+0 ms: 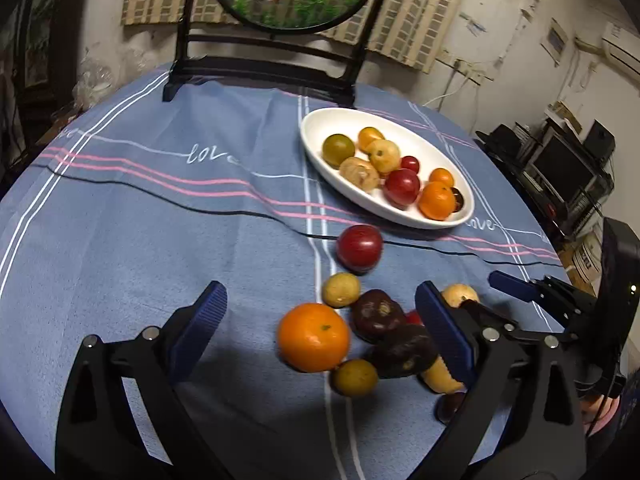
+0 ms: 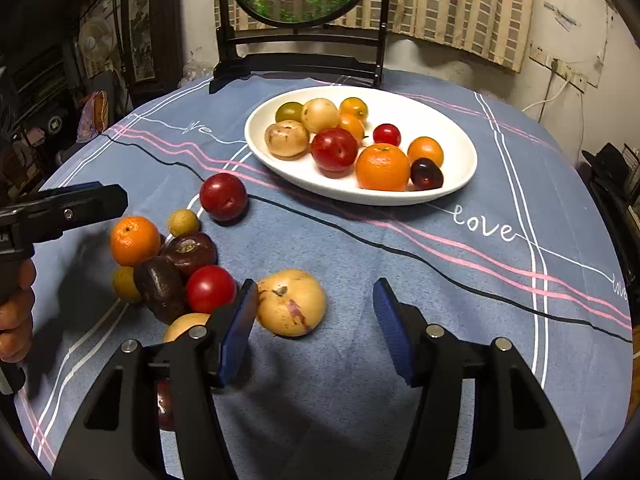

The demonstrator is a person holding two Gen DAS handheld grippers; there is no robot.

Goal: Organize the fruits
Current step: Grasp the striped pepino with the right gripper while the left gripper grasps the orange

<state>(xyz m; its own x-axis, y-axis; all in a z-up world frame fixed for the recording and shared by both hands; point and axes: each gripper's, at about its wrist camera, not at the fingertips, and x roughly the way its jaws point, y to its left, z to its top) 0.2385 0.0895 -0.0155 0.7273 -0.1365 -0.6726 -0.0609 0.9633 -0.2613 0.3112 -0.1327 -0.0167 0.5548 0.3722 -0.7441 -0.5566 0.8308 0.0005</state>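
Your right gripper (image 2: 316, 320) stands with its jaws apart and nothing clamped, and the pale yellow fruit (image 2: 291, 302) lies on the cloth just ahead of the gap, close against the left pad and well clear of the right one. Slide the gripper a little to your left so the fruit sits midway between the pads, then lower until they bracket its widest part before you squeeze; it looks round and smooth, so a grip too high would probably let it squirt out. Mind the red fruit (image 2: 210, 289) just beside that left pad, since a careless nudge could send the heap rolling. Your left gripper (image 1: 320, 320) is spread wide and empty, with the orange (image 1: 314, 337) and the dark plums (image 1: 377, 314) between its fingers; pick one of them, probably the orange on the open side of the heap, and centre on it alone. The loose fruits lie in a cluster near you, one red plum (image 2: 223, 197) a little apart toward the white dish (image 2: 460, 184), which stands farther back on the blue cloth (image 2: 400, 264) and already holds many fruits, with bare room at its right end
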